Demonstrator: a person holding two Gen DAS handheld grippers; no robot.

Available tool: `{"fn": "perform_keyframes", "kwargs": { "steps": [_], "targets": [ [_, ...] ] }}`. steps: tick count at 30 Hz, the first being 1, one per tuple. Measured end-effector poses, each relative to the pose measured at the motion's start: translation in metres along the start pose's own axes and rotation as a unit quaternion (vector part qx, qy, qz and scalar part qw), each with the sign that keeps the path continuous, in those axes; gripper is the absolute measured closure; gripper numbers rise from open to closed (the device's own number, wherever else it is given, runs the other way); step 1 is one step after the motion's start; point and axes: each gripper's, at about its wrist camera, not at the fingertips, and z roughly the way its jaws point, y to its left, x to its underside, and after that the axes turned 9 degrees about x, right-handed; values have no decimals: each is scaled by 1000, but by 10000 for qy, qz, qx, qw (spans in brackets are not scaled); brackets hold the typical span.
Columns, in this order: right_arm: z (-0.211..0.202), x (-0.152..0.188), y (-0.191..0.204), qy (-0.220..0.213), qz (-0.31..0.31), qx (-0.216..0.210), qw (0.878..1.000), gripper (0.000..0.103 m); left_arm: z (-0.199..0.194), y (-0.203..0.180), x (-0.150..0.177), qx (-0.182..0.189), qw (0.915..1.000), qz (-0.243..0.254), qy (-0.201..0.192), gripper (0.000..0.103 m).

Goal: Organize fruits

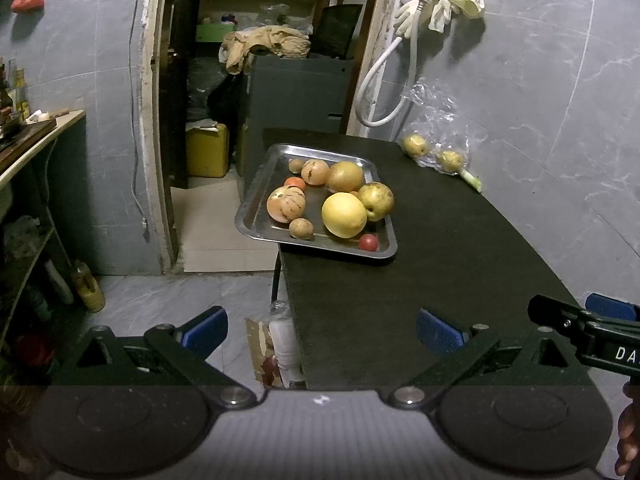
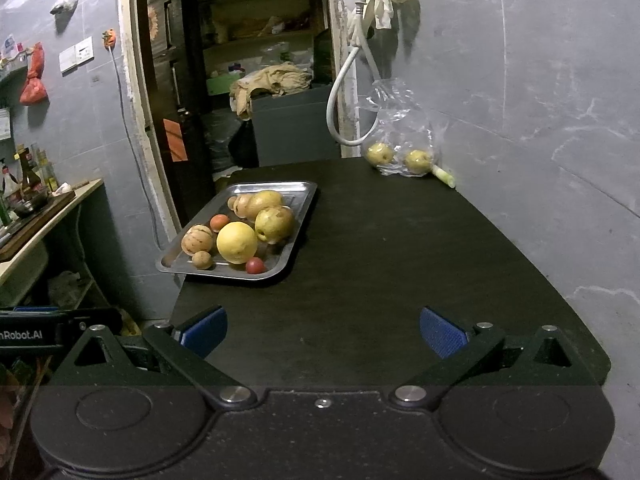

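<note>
**Both grippers wide, fruit split between tray and bag**

The left gripper (image 1: 322, 330) and right gripper (image 2: 324, 330) hang over the near end of the dark table (image 2: 400, 280), fingers spread and holding nothing. Most of the fruit sits heaped in the shiny rectangular metal tray (image 1: 256, 228), which overhangs the table's left edge; the big round yellow fruit (image 1: 344, 215) is near its front. Two small yellowish fruits rest inside a clear plastic bag (image 2: 400, 136) by the wall, well apart. Whether sorting is starting or wrapping up, the scene fits both. Any reach toward the tray should be gentle, pressing nowhere on that overhanging side.
</note>
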Motion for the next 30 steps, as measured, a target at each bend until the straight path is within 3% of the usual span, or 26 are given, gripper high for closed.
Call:
{"fn": "perform_keyframes", "kwargs": {
  "steps": [30],
  "targets": [
    [4,-1,-3,44,29,4,10000,1,2,-3,0,-21,10000,-5,11,0]
  ]
}}
